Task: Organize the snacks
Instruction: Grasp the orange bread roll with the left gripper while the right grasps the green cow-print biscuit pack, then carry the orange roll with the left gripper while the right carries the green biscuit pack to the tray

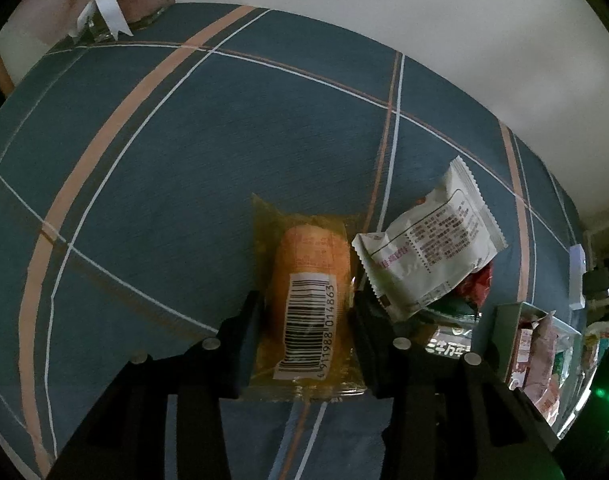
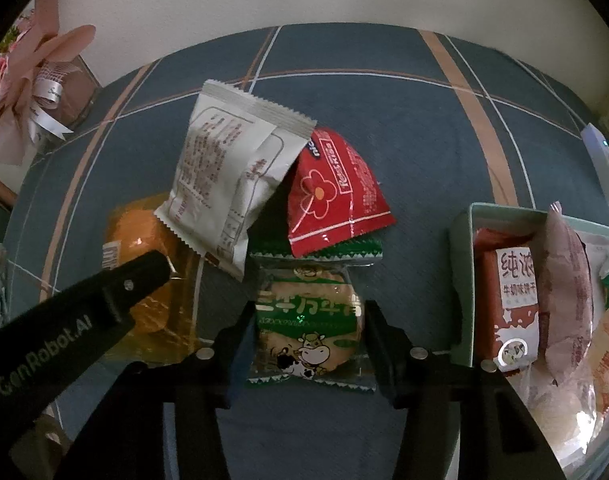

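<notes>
In the left wrist view my left gripper (image 1: pixel 306 312) straddles an orange cake in a clear yellow wrapper (image 1: pixel 310 280); its fingers touch the wrapper's sides. A white packet (image 1: pixel 428 244) leans beside it on the right. In the right wrist view my right gripper (image 2: pixel 308 320) straddles a green cow-print biscuit packet (image 2: pixel 308 312), fingers at its edges. A red packet (image 2: pixel 336 192) and the white packet (image 2: pixel 232 176) lie just beyond. The orange cake (image 2: pixel 148 264) sits left, under the left gripper's finger (image 2: pixel 136 284).
A pale green box (image 2: pixel 462 280) at the right holds several snack packets; it also shows in the left wrist view (image 1: pixel 508 344). A pink bouquet (image 2: pixel 32 80) stands at the far left. A white device (image 2: pixel 602 164) lies far right. Blue plaid cloth (image 1: pixel 184 160) covers the table.
</notes>
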Demonstrator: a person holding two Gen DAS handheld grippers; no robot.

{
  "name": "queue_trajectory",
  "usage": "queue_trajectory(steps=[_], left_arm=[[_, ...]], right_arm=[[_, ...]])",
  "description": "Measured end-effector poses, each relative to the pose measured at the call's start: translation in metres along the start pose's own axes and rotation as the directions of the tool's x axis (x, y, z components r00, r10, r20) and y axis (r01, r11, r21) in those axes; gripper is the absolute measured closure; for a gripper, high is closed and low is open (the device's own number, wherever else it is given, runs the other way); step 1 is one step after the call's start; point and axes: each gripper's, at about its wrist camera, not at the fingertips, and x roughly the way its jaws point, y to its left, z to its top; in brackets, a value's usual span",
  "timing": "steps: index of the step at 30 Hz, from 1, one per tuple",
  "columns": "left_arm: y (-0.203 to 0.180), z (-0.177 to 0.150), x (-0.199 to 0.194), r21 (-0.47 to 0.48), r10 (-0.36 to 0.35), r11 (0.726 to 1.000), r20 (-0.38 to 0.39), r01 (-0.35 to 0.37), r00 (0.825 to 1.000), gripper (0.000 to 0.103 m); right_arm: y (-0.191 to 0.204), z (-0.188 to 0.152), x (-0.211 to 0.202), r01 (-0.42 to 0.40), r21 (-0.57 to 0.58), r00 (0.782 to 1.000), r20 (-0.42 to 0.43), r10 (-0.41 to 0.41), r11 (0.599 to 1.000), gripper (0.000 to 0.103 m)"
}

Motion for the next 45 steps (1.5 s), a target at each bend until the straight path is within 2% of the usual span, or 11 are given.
queue_trajectory(steps=[12, 22, 32, 45], left_arm=[[-0.006, -0.008, -0.002, -0.022, 0.015, 1.0, -0.017, -0.016, 1.0, 0.058], [-0.004, -0.011, 0.003, -0.048, 0.011, 0.999, -0.009, -0.012, 1.0, 0.064], [0.007, -0.024, -0.029, -0.07, -0.02, 0.997, 0.043, 0.023, 0.999, 0.065], [-0.004, -0.037, -0.083, -0.031, -0.081, 0.996, 0.152, 0.087, 0.985, 0.065]], right_arm=[[0.0, 0.0, 0.003, 0.029, -0.021, 0.999, -0.026, -0.03, 0.999, 0.05], [0.0, -0.006, 0.002, 0.039, -0.03, 0.998, -0.051, -0.04, 0.999, 0.05], [-0.004, -0.026, -0.005, 0.002, 0.0, 0.997, -0.079, -0.002, 1.0, 0.05], [-0.022, -0.039, -0.06, -0.003, 0.006, 1.0, 0.016, 0.003, 1.0, 0.05]])
